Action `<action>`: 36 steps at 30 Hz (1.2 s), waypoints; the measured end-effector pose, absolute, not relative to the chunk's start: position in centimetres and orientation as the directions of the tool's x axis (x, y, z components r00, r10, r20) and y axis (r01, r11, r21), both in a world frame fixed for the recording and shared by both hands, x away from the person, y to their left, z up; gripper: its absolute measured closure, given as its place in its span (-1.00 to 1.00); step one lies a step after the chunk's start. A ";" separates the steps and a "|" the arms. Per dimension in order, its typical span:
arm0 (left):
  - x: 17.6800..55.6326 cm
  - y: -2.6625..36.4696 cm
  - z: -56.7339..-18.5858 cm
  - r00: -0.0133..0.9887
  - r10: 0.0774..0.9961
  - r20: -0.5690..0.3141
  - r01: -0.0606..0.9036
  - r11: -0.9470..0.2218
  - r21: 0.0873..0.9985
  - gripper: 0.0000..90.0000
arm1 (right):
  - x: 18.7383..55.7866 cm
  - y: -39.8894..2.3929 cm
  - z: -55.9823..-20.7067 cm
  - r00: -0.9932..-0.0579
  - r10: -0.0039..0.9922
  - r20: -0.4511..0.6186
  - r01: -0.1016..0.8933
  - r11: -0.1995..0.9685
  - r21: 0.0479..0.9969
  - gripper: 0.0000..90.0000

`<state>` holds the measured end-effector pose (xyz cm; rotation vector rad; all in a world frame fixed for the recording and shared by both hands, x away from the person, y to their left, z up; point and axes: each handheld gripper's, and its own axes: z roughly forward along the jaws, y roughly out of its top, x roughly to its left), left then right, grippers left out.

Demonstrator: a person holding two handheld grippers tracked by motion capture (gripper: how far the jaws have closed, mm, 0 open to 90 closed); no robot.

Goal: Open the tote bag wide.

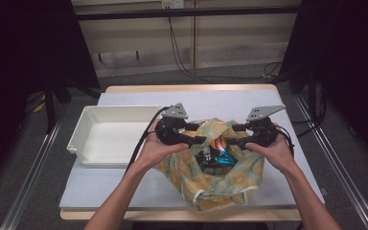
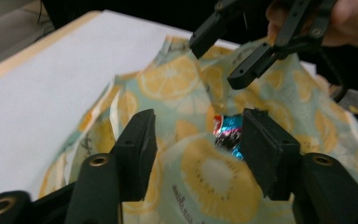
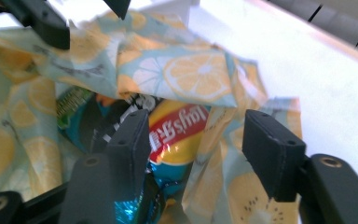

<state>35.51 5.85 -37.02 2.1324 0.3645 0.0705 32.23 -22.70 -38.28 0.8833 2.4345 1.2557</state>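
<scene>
A cloth bag (image 1: pixel 220 184) printed with lemon slices lies on the white-covered table, its mouth gaping upward. Inside it are snack packets (image 1: pixel 217 152): a yellow and red chips packet (image 3: pixel 177 130) and a shiny blue one (image 2: pixel 228 133). My left gripper (image 1: pixel 201 135) hovers at the left edge of the mouth and is open, with nothing between its pads. My right gripper (image 1: pixel 233 135) faces it from the right edge, also open and holding nothing. In the left gripper view my own jaws (image 2: pixel 198 140) frame the bag (image 2: pixel 205 182), and the right gripper (image 2: pixel 230 58) hangs above it.
A white empty tray (image 1: pixel 90 146) stands on the table to the left of the bag. The white table cover (image 1: pixel 124 184) ends at a wooden edge near me. Cables trail over the floor behind the table.
</scene>
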 end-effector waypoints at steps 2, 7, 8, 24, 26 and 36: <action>35.6 5.2 -38.0 0.956 0.284 -0.078 0.233 -0.566 0.791 -0.24 | 32.6 -22.7 -38.8 -0.777 0.628 0.044 0.409 0.450 0.793 -0.13; 36.1 4.6 -39.8 0.954 0.294 -0.061 0.237 -0.615 0.752 -0.51 | 33.5 -22.5 -39.9 -0.773 0.634 0.029 0.432 0.492 0.755 -0.23; 36.1 4.6 -39.8 0.954 0.294 -0.061 0.237 -0.615 0.752 -0.53 | 33.5 -22.5 -39.9 -0.773 0.634 0.029 0.432 0.492 0.755 -0.23; 34.2 3.6 -39.4 0.964 0.262 -0.053 0.207 -0.605 0.769 -0.61 | 38.4 -22.2 -40.2 -0.744 0.660 0.105 0.459 0.391 0.798 1.00; 34.8 4.0 -40.2 0.955 0.293 -0.040 0.221 -0.618 0.754 -0.31 | 38.9 -22.0 -40.0 -0.747 0.654 0.122 0.459 0.374 0.806 1.00; 37.5 10.0 -40.3 0.916 0.397 -0.062 0.299 -0.569 0.766 0.97 | 40.7 -21.9 -40.8 -0.723 0.678 0.133 0.487 0.363 0.795 0.94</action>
